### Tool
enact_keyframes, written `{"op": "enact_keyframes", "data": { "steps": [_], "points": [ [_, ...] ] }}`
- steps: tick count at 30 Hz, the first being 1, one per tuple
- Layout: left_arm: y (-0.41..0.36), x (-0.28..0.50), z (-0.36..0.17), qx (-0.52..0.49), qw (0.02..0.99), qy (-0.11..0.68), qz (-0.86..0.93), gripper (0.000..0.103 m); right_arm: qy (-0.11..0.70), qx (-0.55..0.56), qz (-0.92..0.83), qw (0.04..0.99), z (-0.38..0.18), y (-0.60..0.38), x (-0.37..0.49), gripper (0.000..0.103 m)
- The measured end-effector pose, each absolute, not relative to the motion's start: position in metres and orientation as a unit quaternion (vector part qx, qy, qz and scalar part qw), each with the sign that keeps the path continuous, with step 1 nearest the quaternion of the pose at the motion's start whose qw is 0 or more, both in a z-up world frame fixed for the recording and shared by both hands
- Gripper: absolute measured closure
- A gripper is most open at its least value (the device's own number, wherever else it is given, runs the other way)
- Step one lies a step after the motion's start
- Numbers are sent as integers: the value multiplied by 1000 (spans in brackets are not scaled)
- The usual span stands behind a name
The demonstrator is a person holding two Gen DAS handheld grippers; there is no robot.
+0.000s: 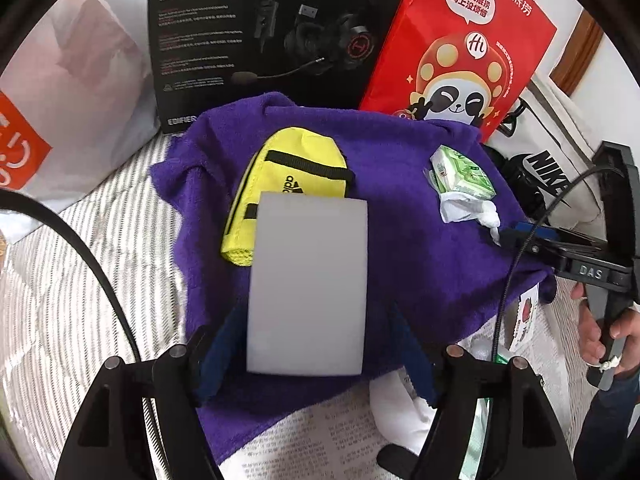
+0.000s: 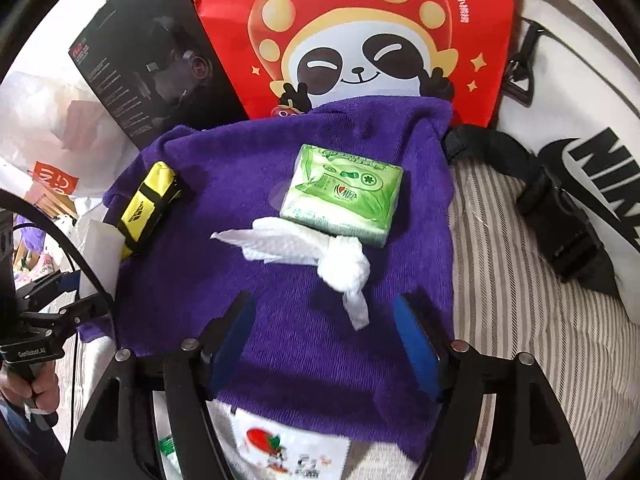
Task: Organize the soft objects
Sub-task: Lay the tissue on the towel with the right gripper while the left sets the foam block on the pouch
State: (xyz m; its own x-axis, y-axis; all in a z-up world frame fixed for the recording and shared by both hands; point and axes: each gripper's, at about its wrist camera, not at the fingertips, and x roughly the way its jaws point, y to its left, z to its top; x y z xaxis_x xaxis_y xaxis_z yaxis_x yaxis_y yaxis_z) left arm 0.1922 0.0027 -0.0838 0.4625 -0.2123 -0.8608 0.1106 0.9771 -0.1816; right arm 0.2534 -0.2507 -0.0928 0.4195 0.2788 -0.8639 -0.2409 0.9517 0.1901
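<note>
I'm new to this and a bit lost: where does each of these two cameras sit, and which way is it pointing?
Left wrist: sits on the left gripper, looking forward along its fingers at the white sponge between them; the right gripper and the hand holding it show at the right edge.
Right wrist: sits on the right gripper, open over the tissue; the left gripper shows at the left edge.
Both share the purple towel, yellow pouch, tissue pack and red bag.

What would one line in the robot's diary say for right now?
left gripper: shut on white sponge | right gripper: open, empty | purple towel: holds yellow pouch, tissue pack
</note>
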Motion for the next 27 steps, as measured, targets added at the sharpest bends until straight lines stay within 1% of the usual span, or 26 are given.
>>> {"op": "enact_keyframes", "data": {
  "steps": [6,8,10,12,13,15,24,27],
  "points": [
    [6,177,-67,-45,861,500,-86,30,504,19,152,850,-73,-259,228,31],
    [6,172,-63,-43,864,495,-83,28,502,20,154,851,-66,-264,214,31],
    [7,167,-60,-45,865,493,-83,28,508,17,153,847,-62,-269,198,30],
    [9,161,-58,-51,865,492,-83,28,513,14,149,845,-62,-271,184,29],
    [9,159,-58,-53,865,491,-85,28,515,14,147,844,-63,-271,178,25],
    [9,153,-57,-55,866,490,-87,28,521,9,144,842,-69,-270,167,21],
    [17,124,-61,-50,860,501,-82,28,549,8,105,829,-108,-255,170,21],
    [22,116,-63,-48,859,504,-77,28,548,20,102,830,-112,-253,173,21]
  ]
}}
